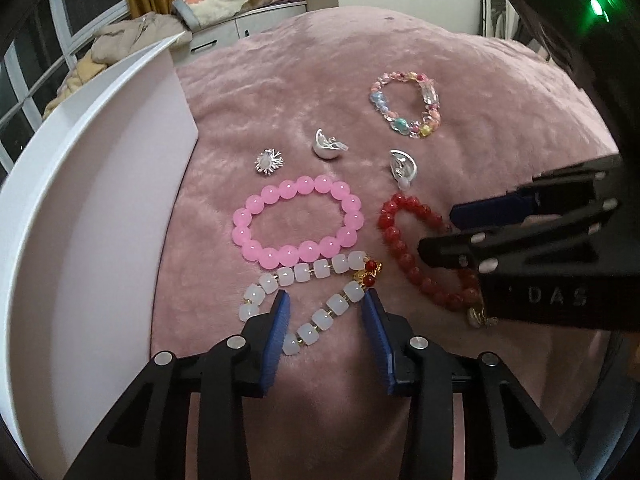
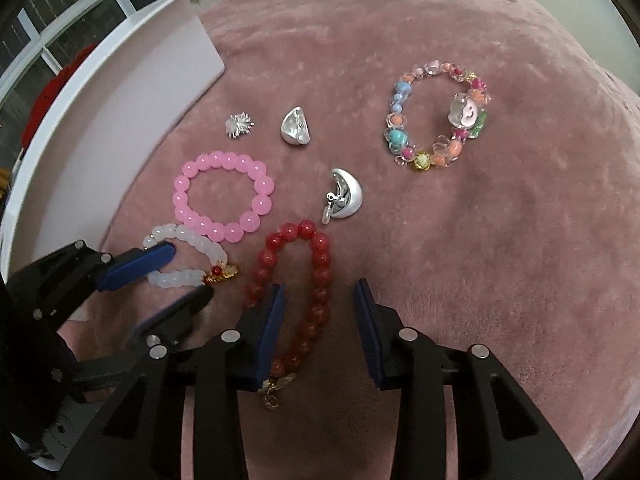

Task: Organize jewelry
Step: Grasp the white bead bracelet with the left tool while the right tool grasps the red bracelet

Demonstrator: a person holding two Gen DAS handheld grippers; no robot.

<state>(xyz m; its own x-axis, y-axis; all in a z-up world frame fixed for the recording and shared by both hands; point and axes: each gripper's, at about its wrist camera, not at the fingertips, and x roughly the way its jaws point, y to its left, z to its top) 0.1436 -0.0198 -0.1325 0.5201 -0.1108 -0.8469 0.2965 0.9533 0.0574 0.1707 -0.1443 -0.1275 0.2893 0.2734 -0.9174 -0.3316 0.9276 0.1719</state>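
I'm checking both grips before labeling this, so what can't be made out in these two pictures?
- Red bracelet, left wrist view: far side hidden by right gripper.
- White bracelet, right wrist view: partly covered by left gripper.
- Tray: cut off by the frame edge.
- Whether pads press the beads: unclear.

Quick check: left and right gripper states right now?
Left gripper: open, straddling the white bracelet.
Right gripper: open, straddling the red bracelet.

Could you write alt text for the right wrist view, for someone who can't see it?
The right gripper straddles a red bead bracelet on a pink plush blanket; the left gripper straddles a white bead bracelet.
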